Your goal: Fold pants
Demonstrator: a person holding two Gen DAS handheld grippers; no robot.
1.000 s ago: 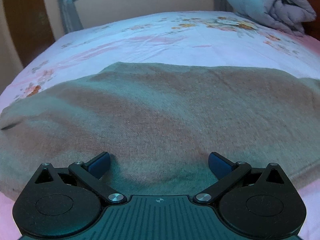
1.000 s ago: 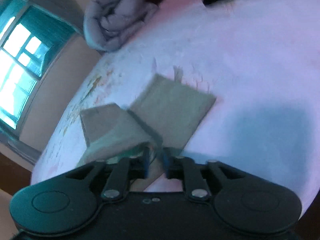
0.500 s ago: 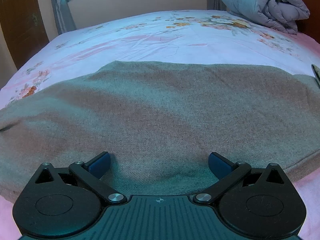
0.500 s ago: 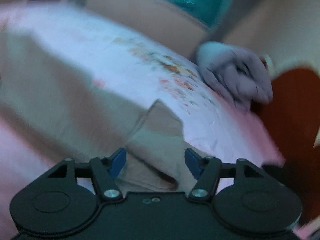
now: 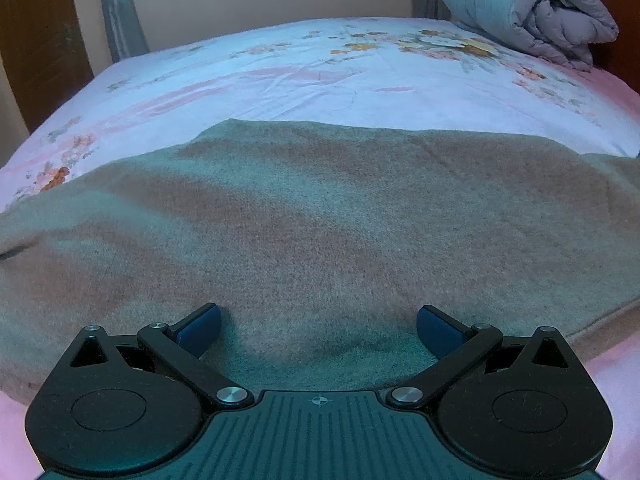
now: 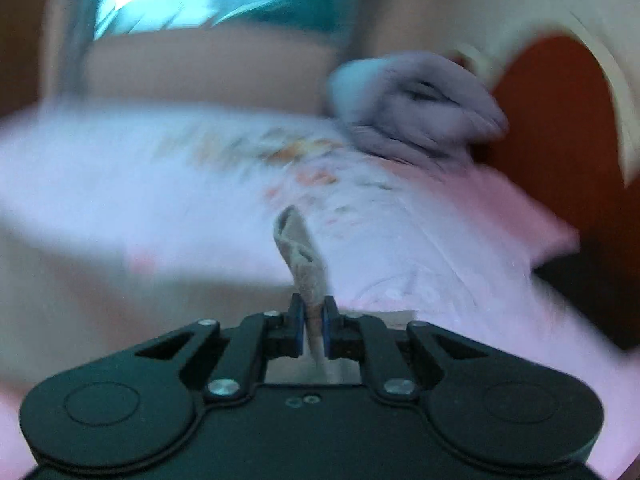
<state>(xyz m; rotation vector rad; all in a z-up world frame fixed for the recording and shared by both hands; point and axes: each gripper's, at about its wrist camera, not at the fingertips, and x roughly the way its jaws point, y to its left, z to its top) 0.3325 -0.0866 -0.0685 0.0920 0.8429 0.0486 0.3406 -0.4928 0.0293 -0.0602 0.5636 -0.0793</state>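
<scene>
On the bed, pants spread flat, one edge pinched.

Across the floral bed sheet (image 5: 304, 76) the grey-brown pants (image 5: 320, 216) lie flat, their left and right ends cut off by the left wrist view; the left gripper (image 5: 319, 330) hovers low over the near edge, jaws wide apart, nothing between them. Right wrist view is badly motion-blurred: the right gripper (image 6: 311, 320) has just closed, clamped on a bunched fold of pants. A rolled quilt (image 5: 528, 8) sits at the far right.
</scene>
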